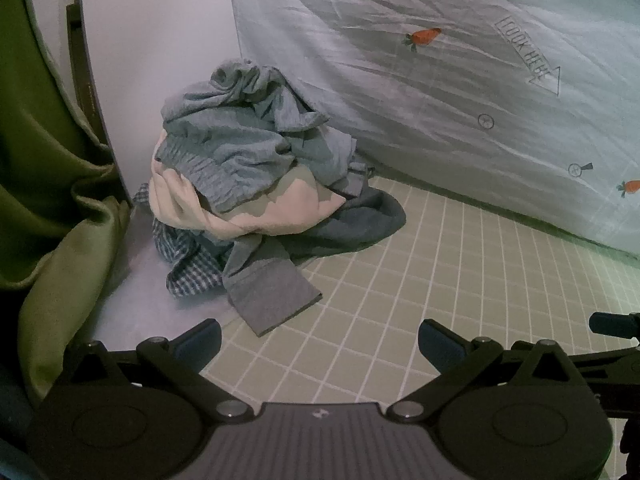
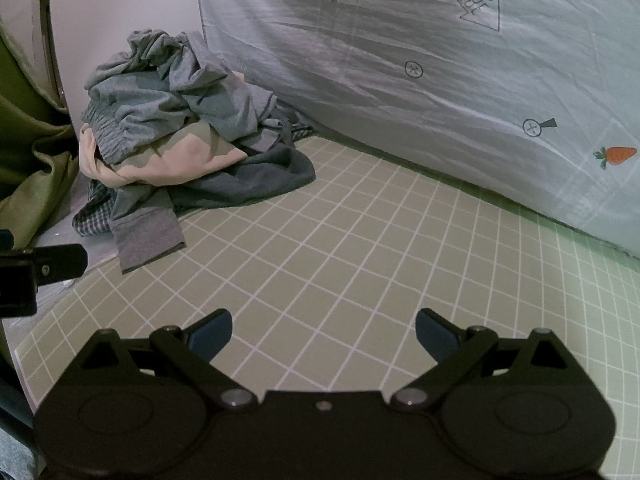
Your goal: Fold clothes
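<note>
Black-framed, the left gripper (image 1: 320,338) and right gripper (image 2: 324,330) are hovering spread wide, holding nothing, over the green white-gridded mat (image 2: 360,240). Beyond them, the crumpled pile of grey, pink and checked clothes (image 1: 256,184) is lying at the mat's far corner, against the pale carrot-printed bedsheet (image 1: 460,80).
</note>
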The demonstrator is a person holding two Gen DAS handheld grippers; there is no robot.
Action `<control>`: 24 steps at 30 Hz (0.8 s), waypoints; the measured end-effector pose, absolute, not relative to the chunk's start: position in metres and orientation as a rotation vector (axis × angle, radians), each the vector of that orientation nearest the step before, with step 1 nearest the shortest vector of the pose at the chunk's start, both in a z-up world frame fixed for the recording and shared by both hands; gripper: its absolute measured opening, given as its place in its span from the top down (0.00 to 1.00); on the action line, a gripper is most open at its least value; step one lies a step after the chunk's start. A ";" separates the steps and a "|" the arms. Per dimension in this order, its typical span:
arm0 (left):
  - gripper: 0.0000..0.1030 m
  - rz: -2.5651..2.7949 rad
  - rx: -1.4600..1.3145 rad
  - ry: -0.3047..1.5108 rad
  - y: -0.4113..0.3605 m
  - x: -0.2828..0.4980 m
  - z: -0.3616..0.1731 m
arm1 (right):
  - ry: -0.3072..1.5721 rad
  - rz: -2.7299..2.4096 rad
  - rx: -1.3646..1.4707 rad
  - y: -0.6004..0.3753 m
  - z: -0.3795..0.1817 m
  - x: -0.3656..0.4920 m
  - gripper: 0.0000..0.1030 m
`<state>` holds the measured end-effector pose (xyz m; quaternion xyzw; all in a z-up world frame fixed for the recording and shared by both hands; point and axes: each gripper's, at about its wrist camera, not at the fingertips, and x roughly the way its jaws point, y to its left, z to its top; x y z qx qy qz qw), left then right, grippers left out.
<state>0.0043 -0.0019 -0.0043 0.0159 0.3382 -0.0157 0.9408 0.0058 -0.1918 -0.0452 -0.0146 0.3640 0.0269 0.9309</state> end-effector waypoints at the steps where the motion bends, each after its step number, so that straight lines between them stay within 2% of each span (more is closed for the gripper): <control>1: 0.00 -0.032 0.031 0.693 -0.002 0.004 -0.005 | 0.748 0.057 -0.030 -0.191 -0.046 0.006 0.04; 14: 0.00 -0.026 0.010 0.775 0.000 0.028 -0.017 | 0.790 0.098 -0.069 -0.177 -0.055 0.031 0.04; 24: 0.00 0.050 -0.089 0.758 0.038 0.116 -0.008 | 0.785 0.134 -0.051 -0.145 -0.057 0.122 0.04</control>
